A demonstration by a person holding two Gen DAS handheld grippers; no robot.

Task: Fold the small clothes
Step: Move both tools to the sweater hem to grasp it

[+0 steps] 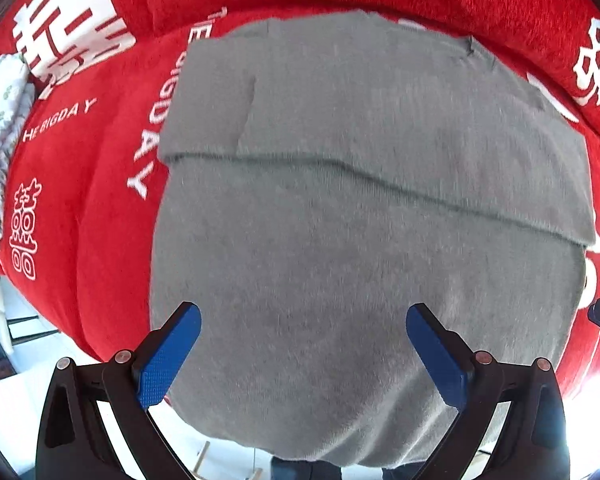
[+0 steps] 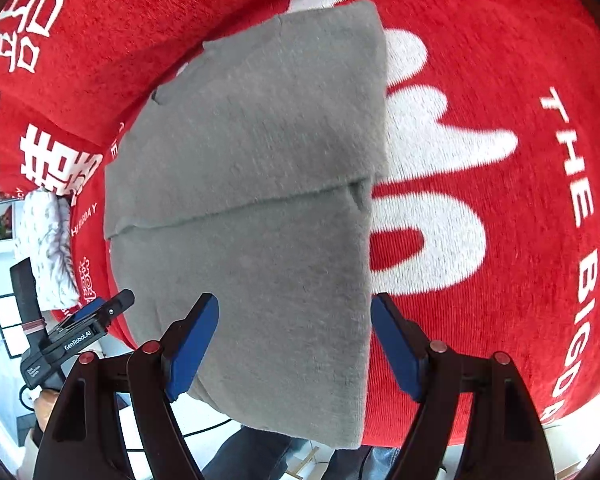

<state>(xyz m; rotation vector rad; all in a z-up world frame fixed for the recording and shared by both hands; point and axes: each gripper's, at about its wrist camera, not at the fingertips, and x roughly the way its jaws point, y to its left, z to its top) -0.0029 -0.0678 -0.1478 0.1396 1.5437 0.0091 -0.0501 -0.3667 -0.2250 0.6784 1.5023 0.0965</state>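
Both fingers spread, over grey garment

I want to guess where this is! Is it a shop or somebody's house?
Probably somebody's house. A grey garment lies half folded on a red cloth printed with wedding words and lucky signs, like a festive cover. A white flowery cloth sits at its edge. I cannot tell which room.

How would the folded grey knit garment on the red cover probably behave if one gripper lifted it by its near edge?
The folded grey knit garment would likely droop: its near edge already hangs limp over the red printed cover. The folded flap would probably fall open. Its fuzzy surface suggests decent grip.
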